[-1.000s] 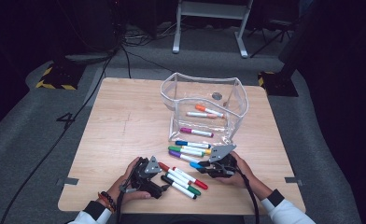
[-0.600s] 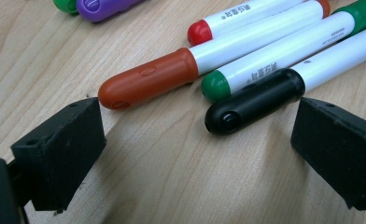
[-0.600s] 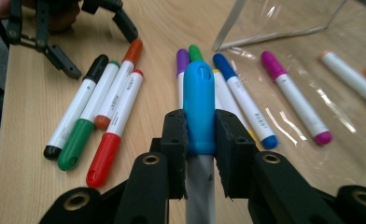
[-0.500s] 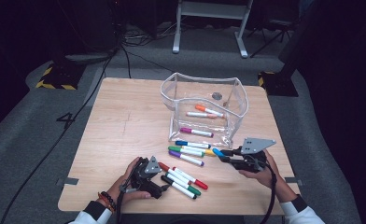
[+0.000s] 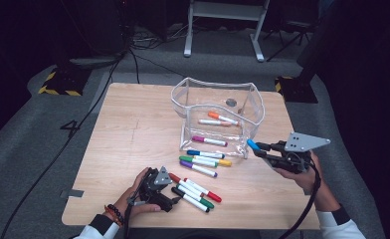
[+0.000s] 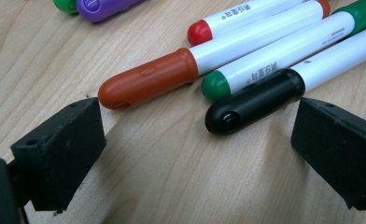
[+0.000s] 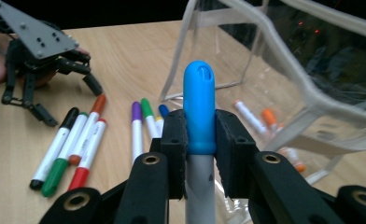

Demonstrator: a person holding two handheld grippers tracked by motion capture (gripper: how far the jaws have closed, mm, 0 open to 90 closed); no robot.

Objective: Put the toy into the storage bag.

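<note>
Wooden table (image 5: 133, 129) — markers (image 5: 195, 191) scattered — grey carpet (image 5: 29, 149), dark room.

High view: fixed cam above person's side, looks fwd and down over the whole bench (image 5: 133, 124). Left gripper view: low, v. close to the wood, facing the marker cluster (image 6: 246, 60). Right gripper view: rides higher, looks across bench toward the clear pouch (image 7: 312, 84) and the marker cluster. All three share that cluster; high and right gripper views share the pouch.
</note>
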